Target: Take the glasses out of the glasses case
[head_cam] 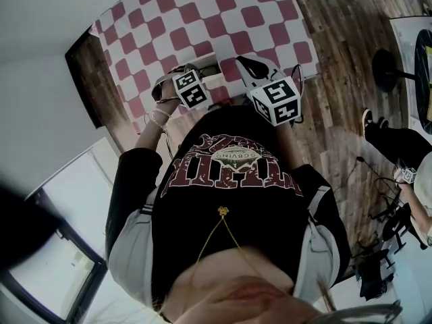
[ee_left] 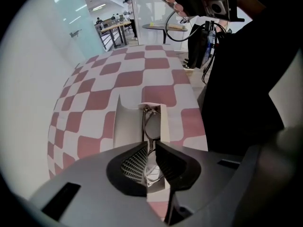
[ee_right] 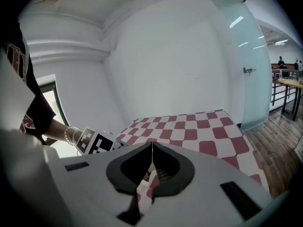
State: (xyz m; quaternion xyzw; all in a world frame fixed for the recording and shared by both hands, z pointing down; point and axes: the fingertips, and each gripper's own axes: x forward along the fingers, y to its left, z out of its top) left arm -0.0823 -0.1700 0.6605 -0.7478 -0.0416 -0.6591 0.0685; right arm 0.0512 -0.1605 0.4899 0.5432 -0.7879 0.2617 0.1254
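My left gripper (ee_left: 150, 148) is pinched on the glasses (ee_left: 151, 119), which lie inside the open case (ee_left: 128, 126) on the tabletop (ee_left: 94, 98). My right gripper (ee_right: 151, 150) is clamped on the case's thin edge.

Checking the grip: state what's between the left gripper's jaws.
The glasses, lying in the open white case; the jaws pinch their frame, shown in the left gripper view.
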